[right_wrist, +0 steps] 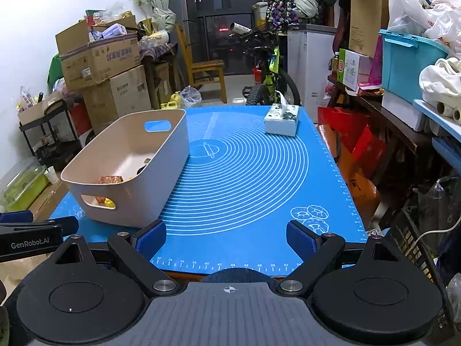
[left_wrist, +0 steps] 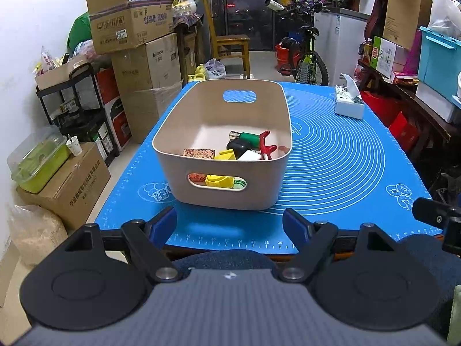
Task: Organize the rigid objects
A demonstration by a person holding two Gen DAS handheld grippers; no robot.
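Observation:
A beige plastic bin (left_wrist: 222, 199) with handle cutouts stands on the blue mat (left_wrist: 340, 155). Inside lie several small rigid objects: a speckled brown block (left_wrist: 198, 153), a yellow piece (left_wrist: 226, 154), a black item (left_wrist: 239, 146), a green cylinder (left_wrist: 250, 137) and a red clip-like piece (left_wrist: 266, 144). My left gripper (left_wrist: 230, 226) is open and empty, at the mat's near edge just in front of the bin. In the right wrist view the bin (right_wrist: 161, 173) stands at the left, and my right gripper (right_wrist: 226, 238) is open and empty over the mat's near edge.
A white tissue box (left_wrist: 348, 103) sits at the mat's far right corner; it also shows in the right wrist view (right_wrist: 281, 122). Cardboard boxes (left_wrist: 132, 28) stack left of the table. A bicycle (left_wrist: 305, 57) stands behind it. Cluttered shelves (right_wrist: 403, 86) line the right side.

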